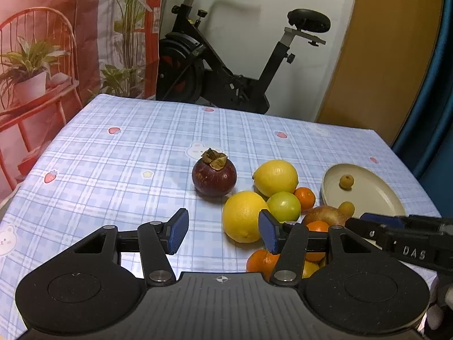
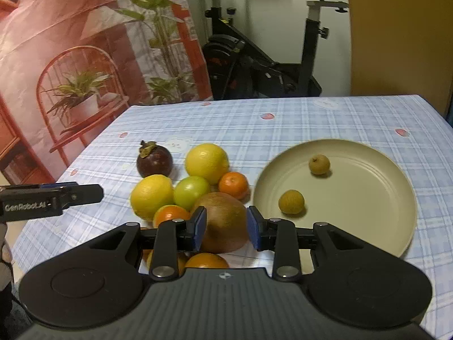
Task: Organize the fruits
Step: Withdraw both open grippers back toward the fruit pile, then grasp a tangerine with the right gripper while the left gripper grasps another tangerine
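The counter (image 2: 283, 119) is the biggest thing here, and it wears a blue checked cloth with little strawberries on it. Behind it stands a black exercise bike (image 1: 226, 65), next to a red curtain with plants printed on it (image 2: 85, 56).

On the right side of the counter sits a round cream plate (image 2: 382, 198). Two small brown-yellow fruits lie in it, one near the back (image 2: 319, 164) and one near the front (image 2: 291, 201). They are apart from each other.

Just left of the plate is a pile of fruit, all close together. The right gripper (image 2: 226, 228) has its jaws closed on a big brown fruit (image 2: 223, 221) at the front of the pile. The blue pads press on both sides of it.

Behind that fruit are two yellow lemons, one at the back (image 2: 206, 163) and one on the left (image 2: 151, 197). A green fruit (image 2: 192, 192) sits between them. A small orange (image 2: 233, 184) is next to the back lemon, and another orange (image 2: 170, 214) is by the left lemon. A dark purple mangosteen (image 2: 154, 160) with a dry leafy top sits a little way off at the back left.

The left gripper (image 1: 223, 233) is over the cloth beside the pile. Its jaws are open and hold nothing. Its right jaw is in front of the near lemon.
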`<state>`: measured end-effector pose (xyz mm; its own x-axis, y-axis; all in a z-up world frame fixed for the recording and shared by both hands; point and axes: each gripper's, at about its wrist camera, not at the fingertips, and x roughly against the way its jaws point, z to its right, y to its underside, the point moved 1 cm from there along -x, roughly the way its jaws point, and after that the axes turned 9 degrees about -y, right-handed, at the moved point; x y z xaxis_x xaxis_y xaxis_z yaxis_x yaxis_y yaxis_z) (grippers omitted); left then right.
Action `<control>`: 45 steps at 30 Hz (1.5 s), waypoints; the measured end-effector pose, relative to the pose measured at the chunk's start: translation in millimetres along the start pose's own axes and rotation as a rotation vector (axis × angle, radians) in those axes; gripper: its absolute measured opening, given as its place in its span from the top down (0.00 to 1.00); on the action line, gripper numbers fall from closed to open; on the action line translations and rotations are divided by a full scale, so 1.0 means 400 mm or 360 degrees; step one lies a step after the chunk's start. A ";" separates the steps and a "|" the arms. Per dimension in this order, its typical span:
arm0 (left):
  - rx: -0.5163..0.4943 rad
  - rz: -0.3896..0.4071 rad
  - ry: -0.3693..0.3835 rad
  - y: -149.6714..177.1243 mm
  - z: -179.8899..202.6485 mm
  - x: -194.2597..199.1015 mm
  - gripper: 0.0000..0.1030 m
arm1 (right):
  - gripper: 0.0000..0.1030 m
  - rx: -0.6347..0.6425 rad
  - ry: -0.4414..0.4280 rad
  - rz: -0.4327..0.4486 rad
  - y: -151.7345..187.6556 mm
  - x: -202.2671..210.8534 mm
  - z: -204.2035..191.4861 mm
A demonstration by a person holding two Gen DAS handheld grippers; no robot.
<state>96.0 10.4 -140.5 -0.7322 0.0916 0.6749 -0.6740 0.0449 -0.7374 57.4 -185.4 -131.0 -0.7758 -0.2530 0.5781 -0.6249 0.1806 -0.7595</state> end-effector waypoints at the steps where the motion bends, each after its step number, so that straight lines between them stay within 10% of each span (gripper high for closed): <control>1: 0.0002 0.0003 -0.0005 0.002 -0.001 0.000 0.45 | 0.67 0.0008 -0.0009 0.0001 0.001 0.000 -0.001; 22: 0.0124 0.0042 0.0080 0.049 -0.018 -0.017 0.45 | 0.63 -0.0050 0.0038 0.0001 0.016 0.012 0.023; 35: 0.0038 0.0084 -0.0093 0.030 -0.011 -0.007 0.44 | 0.58 0.0039 -0.0017 0.0073 -0.043 0.024 0.045; 45: 0.0043 0.0064 -0.0074 0.035 -0.013 -0.008 0.44 | 0.59 0.0311 -0.0253 -0.0226 -0.141 -0.162 0.079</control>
<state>89.6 16.0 -153.2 -0.7621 0.0466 0.6458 -0.6459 0.0154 -0.7633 145.6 -209.1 -135.1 -0.6485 -0.4111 0.6406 -0.6856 -0.0501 -0.7262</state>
